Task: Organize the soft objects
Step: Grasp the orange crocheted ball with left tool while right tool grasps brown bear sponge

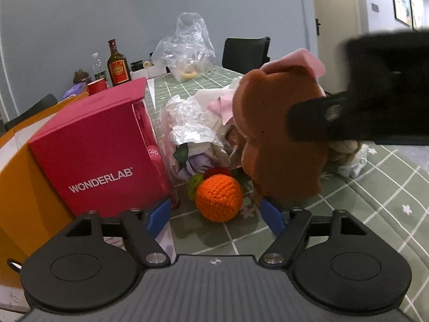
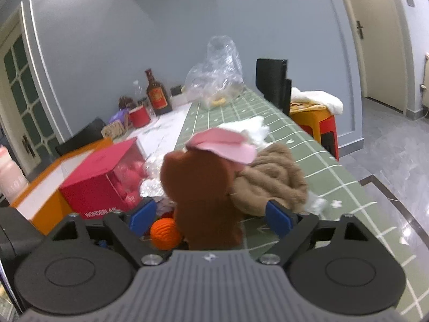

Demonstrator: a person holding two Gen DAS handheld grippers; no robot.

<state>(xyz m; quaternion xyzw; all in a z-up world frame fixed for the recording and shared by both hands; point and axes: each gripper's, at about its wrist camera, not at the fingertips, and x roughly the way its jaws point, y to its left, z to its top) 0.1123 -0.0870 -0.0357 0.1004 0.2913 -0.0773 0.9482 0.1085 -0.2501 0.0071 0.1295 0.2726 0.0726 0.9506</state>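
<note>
Brown plush toy upright on the green checked table, both grippers spread wide and holding nothing.

The brown plush toy [image 2: 203,196] with a pink cap [image 2: 225,145] stands between the wide-apart blue fingertips of the right gripper [image 2: 210,214], and neither tip can be seen touching it. Just beside it, toward the table's left side, lies an orange crocheted ball [image 1: 218,198], in front of the parted tips of the left gripper [image 1: 214,216]. A tan plush [image 2: 270,179] lies against the toy's far right side. Behind the ball sits a heap of crinkled plastic and foil wrapping [image 1: 187,126]. A red WONDERLAB box [image 1: 102,147] stands along the table's left edge, and beyond it a brown bottle [image 1: 118,65]. At the far end of the table [image 2: 335,187] stands a clear plastic bag [image 2: 217,72].
</note>
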